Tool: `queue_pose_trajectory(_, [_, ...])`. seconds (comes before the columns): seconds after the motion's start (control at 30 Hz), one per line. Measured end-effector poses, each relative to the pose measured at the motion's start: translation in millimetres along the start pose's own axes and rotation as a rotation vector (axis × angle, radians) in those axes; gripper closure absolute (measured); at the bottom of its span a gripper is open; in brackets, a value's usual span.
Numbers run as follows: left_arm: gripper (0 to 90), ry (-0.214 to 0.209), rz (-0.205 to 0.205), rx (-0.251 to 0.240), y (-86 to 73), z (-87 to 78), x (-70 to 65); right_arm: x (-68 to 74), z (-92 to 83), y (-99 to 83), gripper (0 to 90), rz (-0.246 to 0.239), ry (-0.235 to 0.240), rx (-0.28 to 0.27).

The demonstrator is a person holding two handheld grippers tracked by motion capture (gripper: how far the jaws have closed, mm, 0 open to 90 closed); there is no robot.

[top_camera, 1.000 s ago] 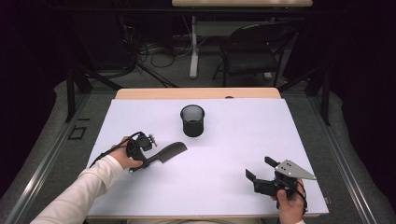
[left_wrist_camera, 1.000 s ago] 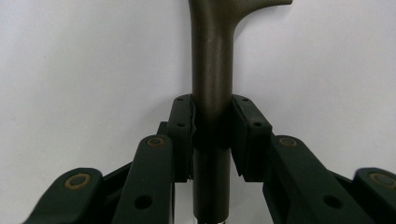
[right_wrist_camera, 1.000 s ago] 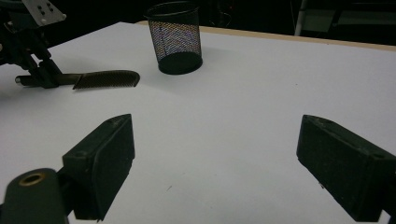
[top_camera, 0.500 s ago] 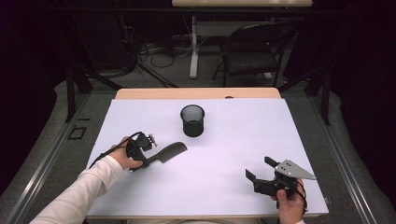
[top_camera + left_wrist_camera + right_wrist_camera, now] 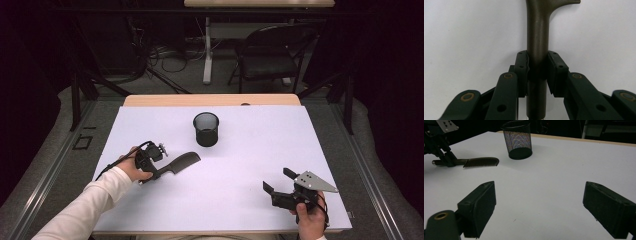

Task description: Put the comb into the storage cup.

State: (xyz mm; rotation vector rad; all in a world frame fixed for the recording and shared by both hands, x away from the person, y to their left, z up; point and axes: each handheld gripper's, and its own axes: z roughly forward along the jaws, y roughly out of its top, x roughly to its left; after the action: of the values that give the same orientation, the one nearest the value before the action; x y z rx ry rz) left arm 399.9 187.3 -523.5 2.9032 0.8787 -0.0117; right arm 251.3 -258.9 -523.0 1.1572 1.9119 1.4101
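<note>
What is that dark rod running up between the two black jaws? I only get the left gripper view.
Observer: It's the handle of a black comb; the high view shows its toothed end lying on the white table.
Operator: Is the left gripper actually holding it?
Observer: Yes, the left gripper is shut on the handle, and the person's left hand rests low on the table.
Operator: Is anything else nearby?
Observer: A black mesh cup stands upright just beyond the comb's tip, apart from it.
Operator: And the other gripper?
Observer: The right gripper sits near the table's front right, jaws wide open with nothing between them.
</note>
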Motion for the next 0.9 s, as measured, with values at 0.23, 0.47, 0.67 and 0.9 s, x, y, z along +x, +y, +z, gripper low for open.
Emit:
queue_pose_trajectory(0.23, [72.7,0.016,0.004,-0.016,-0.8,-3.9,-2.1,-0.4,-0.5,0.0,11.1,-0.001,-0.001,0.003])
queue_pose_trajectory(0.47, [72.7,0.02,-0.008,-0.044,-3.9,-10.2,-1.6,0.0,-0.2,0.1,11.1,-0.001,-0.001,0.003])
queue_pose_trajectory(0.67, [72.7,0.022,-0.017,-0.077,-6.3,-17.4,-1.2,0.1,0.2,0.0,11.1,-0.001,-0.001,0.001])
queue_pose_trajectory(0.9, [72.7,0.031,-0.026,-0.125,-10.0,-25.4,-1.3,0.1,0.1,-0.1,11.1,-0.001,-0.002,0.0])
